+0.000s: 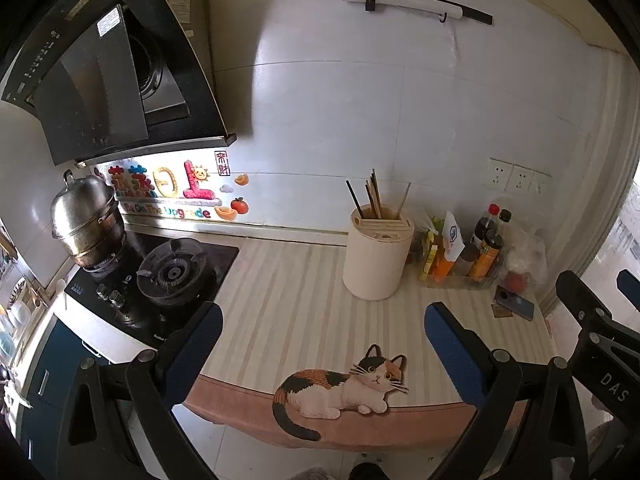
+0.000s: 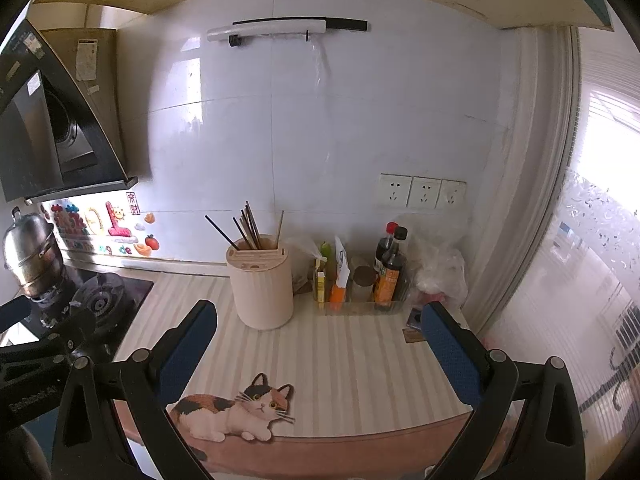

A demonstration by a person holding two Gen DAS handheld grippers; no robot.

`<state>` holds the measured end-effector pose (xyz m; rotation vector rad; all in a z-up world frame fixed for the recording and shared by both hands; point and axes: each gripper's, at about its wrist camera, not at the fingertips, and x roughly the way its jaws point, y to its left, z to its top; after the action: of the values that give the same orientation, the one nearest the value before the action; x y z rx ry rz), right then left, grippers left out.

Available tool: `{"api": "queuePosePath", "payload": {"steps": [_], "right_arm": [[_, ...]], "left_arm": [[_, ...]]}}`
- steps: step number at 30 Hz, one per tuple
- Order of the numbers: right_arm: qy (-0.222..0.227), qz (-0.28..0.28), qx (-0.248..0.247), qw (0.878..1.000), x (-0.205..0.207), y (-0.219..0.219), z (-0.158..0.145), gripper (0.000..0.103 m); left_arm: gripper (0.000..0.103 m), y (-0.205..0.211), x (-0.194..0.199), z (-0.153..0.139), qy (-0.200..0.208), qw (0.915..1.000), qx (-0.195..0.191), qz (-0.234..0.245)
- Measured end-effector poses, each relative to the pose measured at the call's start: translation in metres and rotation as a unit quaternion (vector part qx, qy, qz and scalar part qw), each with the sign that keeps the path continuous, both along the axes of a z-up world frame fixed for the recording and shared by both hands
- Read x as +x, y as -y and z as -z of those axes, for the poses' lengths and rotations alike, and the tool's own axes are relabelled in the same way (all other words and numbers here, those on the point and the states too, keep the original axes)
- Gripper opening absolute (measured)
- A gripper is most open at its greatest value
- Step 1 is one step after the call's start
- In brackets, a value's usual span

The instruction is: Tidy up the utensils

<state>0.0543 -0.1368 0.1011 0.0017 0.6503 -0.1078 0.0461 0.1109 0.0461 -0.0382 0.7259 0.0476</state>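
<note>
A cream cylindrical utensil holder (image 1: 377,256) stands on the striped counter mat (image 1: 296,304) near the back wall, with several chopsticks (image 1: 374,196) upright in it. It also shows in the right wrist view (image 2: 264,286), with its chopsticks (image 2: 250,224). My left gripper (image 1: 324,316) is open and empty, held above the mat's front half, short of the holder. My right gripper (image 2: 318,316) is open and empty, also in front of the holder. The right gripper's body shows at the right edge of the left wrist view (image 1: 592,320).
A gas stove (image 1: 168,276) with a steel steamer pot (image 1: 86,220) sits left, under a black range hood (image 1: 100,72). A clear tray of sauce bottles and packets (image 2: 368,276) stands right of the holder. A phone (image 1: 516,302) lies beside it. A cat picture (image 1: 340,388) marks the mat's front edge.
</note>
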Motion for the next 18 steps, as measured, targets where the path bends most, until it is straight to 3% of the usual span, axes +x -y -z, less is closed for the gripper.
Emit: {"api": "queuePosePath", "payload": {"steps": [18], "right_arm": [[-0.002, 0.001, 0.003, 1.0, -0.0001, -0.0046, 0.0024, 0.103]], "left_arm": [[0.103, -0.0035, -0.0002, 0.0019, 0.003, 1.0, 0.003, -0.002]]}}
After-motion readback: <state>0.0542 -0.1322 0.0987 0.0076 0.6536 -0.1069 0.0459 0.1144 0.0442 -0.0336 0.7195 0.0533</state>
